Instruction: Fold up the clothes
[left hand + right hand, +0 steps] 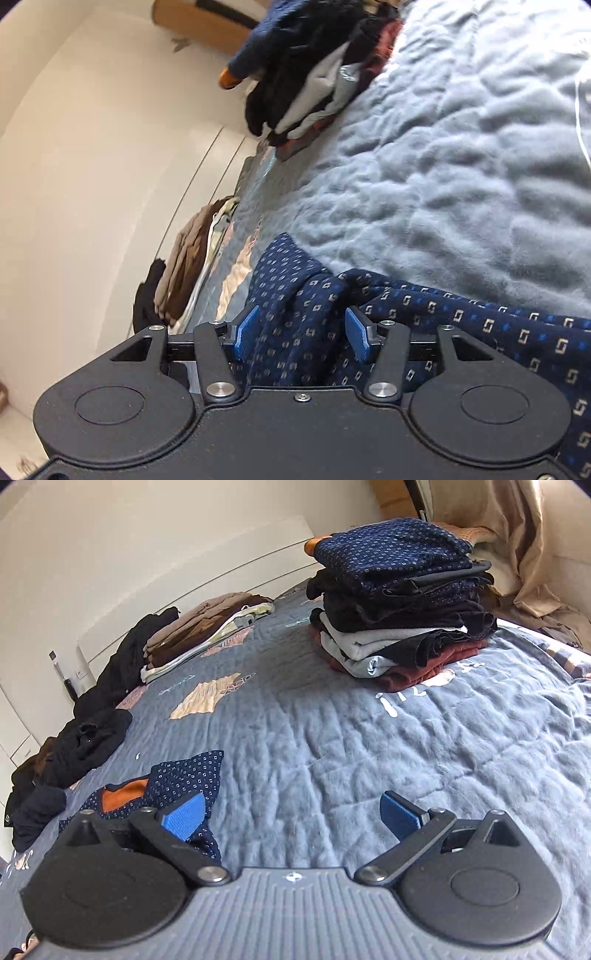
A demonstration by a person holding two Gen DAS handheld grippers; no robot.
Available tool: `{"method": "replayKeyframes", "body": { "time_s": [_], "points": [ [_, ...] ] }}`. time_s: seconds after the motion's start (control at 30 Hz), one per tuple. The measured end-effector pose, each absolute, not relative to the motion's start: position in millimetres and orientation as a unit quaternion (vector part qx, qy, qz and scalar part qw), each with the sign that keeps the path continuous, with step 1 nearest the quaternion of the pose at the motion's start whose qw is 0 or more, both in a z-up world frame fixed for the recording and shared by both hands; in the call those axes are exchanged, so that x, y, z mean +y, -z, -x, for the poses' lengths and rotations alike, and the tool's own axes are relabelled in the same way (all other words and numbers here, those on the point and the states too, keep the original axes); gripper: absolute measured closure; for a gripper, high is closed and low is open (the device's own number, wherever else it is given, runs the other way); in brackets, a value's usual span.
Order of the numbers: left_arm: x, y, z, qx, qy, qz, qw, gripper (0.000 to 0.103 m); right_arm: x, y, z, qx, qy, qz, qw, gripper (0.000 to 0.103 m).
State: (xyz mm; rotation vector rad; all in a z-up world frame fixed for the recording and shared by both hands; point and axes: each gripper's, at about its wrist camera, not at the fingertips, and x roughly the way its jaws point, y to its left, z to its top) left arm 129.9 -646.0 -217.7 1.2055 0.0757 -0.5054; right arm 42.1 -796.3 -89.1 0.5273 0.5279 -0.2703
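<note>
My left gripper (303, 332) has its jaws apart, a ridge of the navy patterned garment (295, 306) bunched between the blue pads but not pinched. My right gripper (291, 812) is spread wide over bare quilt (351, 746), and that garment (184, 775) lies crumpled just beside its left finger, orange lining showing. Farther up the bed, I see the tall folded stack (402, 602), then a lower brown pile (207, 627) near the headboard.

Navy patterned garment (295, 314) with an orange lining — crumpled, unfolded — lies on the blue-grey bedspread (461, 184).
</note>
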Motion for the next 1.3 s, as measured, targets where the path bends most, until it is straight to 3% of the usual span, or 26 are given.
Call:
{"method": "replayKeyframes", "body": {
  "time_s": [0.07,0.13,0.17,0.2,0.4,0.57,0.63,0.7,0.77,0.87,1.03,1.3],
  "points": [
    [-650.6,224.2,-131.5,0.026,0.235,-0.573,0.785,0.052,-800.4,90.5,-40.4,0.256,0.140,-0.265,0.919,0.002],
    [-655.6,228.2,-135.7,0.032,0.237,-0.579,0.780,0.069,-803.3,91.6,-39.3,0.255,0.146,-0.271,0.916,0.002],
    [-655.8,228.4,-137.1,0.036,0.239,-0.577,0.781,0.087,-804.1,92.2,-38.9,0.254,0.148,-0.274,0.915,0.002],
    [-655.6,228.3,-138.4,0.041,0.241,-0.573,0.782,0.096,-804.3,92.6,-39.0,0.254,0.149,-0.276,0.915,0.002],
    [-644.3,218.0,-115.3,0.040,0.267,-0.556,0.786,0.098,-803.5,95.0,-41.9,0.259,0.149,-0.276,0.913,0.002],
    [-629.9,219.3,-98.4,0.075,0.303,-0.566,0.763,0.096,-800.4,97.1,-45.1,0.264,0.142,-0.281,0.912,0.002],
    [-623.9,208.9,-90.6,0.092,0.330,-0.550,0.762,0.087,-799.8,96.9,-45.2,0.264,0.141,-0.279,0.912,0.002],
    [-617.8,189.0,-84.9,0.102,0.364,-0.517,0.768,0.046,-800.8,97.4,-44.9,0.264,0.141,-0.281,0.912,0.002],
    [-612.9,160.6,-90.8,0.100,0.389,-0.476,0.782,0.032,-801.6,98.2,-45.3,0.264,0.141,-0.282,0.911,0.002],
    [-619.9,119.7,-143.1,0.154,0.399,-0.406,0.808,0.032,-802.8,99.3,-45.9,0.265,0.142,-0.284,0.911,0.002],
    [-640.7,99.1,-260.4,0.281,0.397,-0.312,0.816,0.053,-804.9,101.3,-46.9,0.266,0.142,-0.286,0.909,0.002],
    [-662.9,129.1,-346.5,0.404,0.409,-0.284,0.768,0.053,-808.2,106.6,-49.2,0.273,0.144,-0.293,0.905,0.002]
  ]
}}
